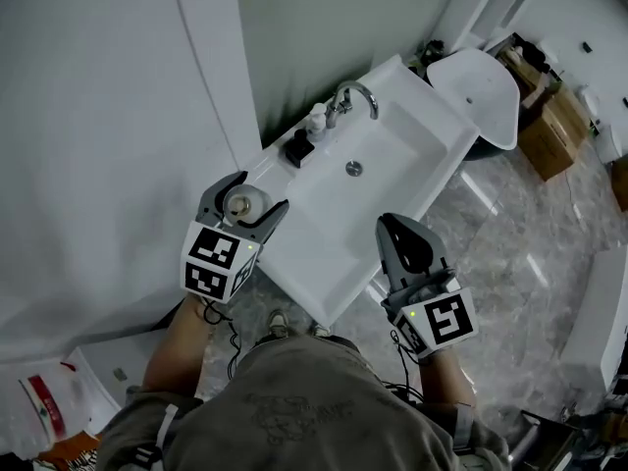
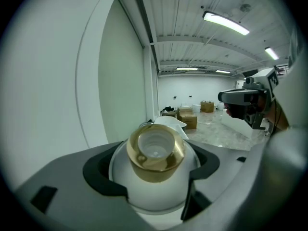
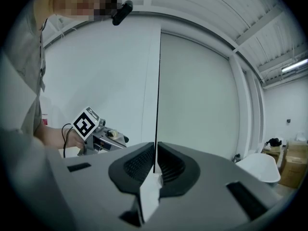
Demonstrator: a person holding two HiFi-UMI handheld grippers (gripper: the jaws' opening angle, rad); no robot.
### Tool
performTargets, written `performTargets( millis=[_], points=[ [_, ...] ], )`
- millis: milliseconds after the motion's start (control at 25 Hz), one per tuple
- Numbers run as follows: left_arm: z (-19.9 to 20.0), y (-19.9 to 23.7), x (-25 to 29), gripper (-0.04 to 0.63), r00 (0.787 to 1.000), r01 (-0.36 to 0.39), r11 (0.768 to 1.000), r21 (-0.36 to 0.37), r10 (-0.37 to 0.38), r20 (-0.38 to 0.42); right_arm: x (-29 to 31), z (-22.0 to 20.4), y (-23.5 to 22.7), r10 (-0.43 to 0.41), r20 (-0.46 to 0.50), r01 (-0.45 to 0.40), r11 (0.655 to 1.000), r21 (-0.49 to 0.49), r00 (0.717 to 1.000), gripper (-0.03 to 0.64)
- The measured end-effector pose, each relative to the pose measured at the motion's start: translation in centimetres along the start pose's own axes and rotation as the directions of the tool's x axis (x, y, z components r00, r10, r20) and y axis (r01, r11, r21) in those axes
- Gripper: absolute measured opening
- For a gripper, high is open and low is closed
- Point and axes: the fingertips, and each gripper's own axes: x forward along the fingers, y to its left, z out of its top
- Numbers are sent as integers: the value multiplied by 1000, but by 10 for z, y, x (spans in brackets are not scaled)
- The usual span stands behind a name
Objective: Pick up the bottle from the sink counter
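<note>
Bottle clamped between left hand-held gripper jaws.

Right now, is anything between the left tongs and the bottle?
Nothing visible. The bottle already sits between the left tongs, their jaws closed on its white body below the gold cap. The tap stands apart, farther along the sink counter.

There were two grippers, the left gripper at the left end of the one sink and the right gripper off its front edge. One bottle was at that left end. One faucet and one black object stood on its back rim, and one drain lay in its basin.
</note>
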Motion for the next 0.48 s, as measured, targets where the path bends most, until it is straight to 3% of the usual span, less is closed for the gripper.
performTargets(
  millis=[240, 480],
  points=[
    [4, -32, -21, 350, 997, 75, 997, 30, -76, 24, -26, 6, 15, 10, -4, -10, 1000, -8, 1000, 40],
    [0, -57, -29, 349, 992, 122, 991, 48, -124, 32, -36, -18, 21, 20, -52, -21, 1000, -18, 998, 38]
  ],
)
